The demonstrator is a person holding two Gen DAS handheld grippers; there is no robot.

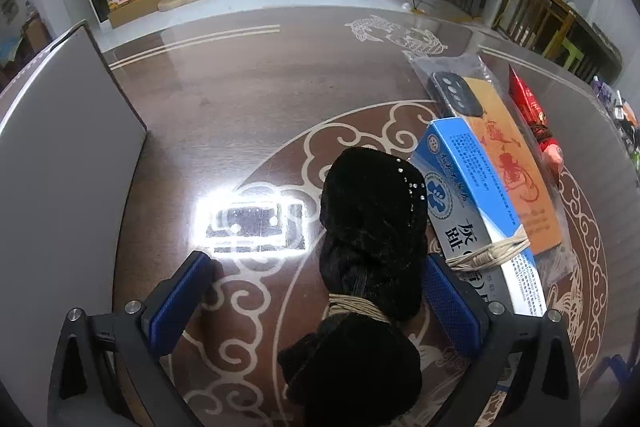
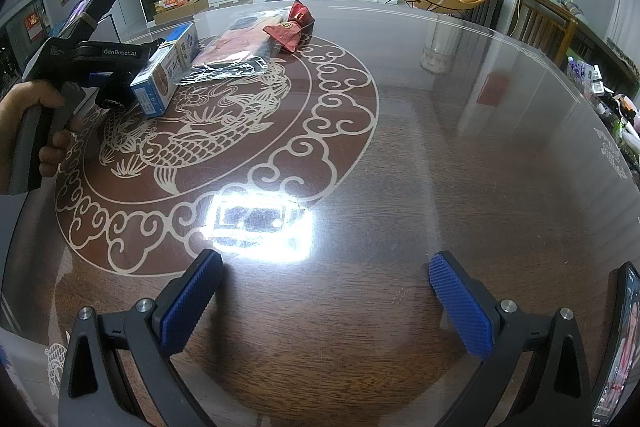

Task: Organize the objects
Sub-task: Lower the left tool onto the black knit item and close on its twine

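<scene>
Fingers of your left gripper straddle the black velvet pouch unclamped, its length running up-frame; your right gripper gapes empty.

Free room is found on the counter ahead of the right hand-held gripper; only a lamp glare lies there. The left side is blocked by a grey panel, upright. Passage to the right of the left hand-held gripper is obstructed by a blue box, a plastic-wrapped pkg and a red pouch, packed close.
</scene>
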